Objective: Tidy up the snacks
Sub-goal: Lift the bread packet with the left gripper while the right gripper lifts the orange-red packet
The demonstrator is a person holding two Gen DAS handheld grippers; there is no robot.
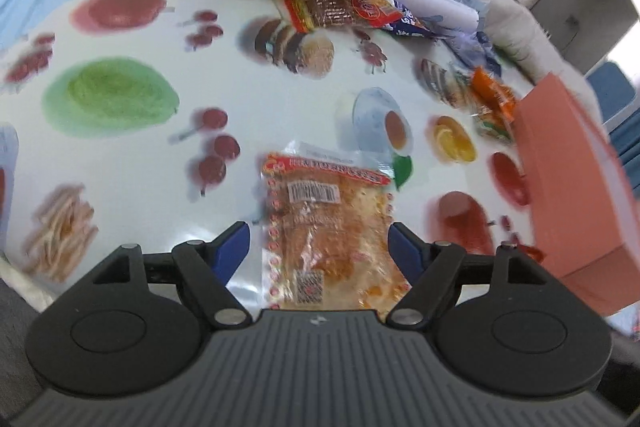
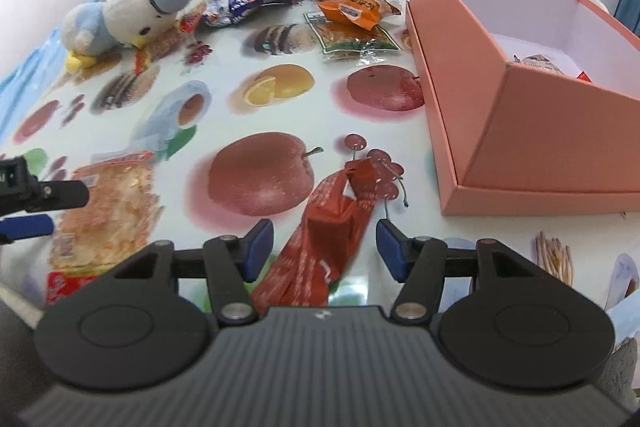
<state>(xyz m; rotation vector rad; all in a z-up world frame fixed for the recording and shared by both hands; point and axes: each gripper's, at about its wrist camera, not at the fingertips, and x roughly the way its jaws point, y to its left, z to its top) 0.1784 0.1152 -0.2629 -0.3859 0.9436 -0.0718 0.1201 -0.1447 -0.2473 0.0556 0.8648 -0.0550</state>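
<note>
Two spread grippers, each with a packet lying lengthwise between its fingers

We have the left gripper (image 1: 320,247) spread wide over the clear, orange-printed pastry packet (image 1: 326,223), which lies flat on the fruit-printed tablecloth (image 1: 120,155); its long axis runs straight away from us along the fingers, and neither blue pad seems to press on its edges. Our right gripper (image 2: 325,247) is also parted, with the crumpled red foil sachet (image 2: 328,231) between its pads, untouched as far as we can tell, its length running away and slightly right toward the open salmon-pink cardboard box (image 2: 520,131). That box stands just right of the sachet and well apart from the pastry, so we judge the right hand has the shorter carry. More packets sit far off beside the blue-and-white plush bird (image 2: 128,15).
</note>
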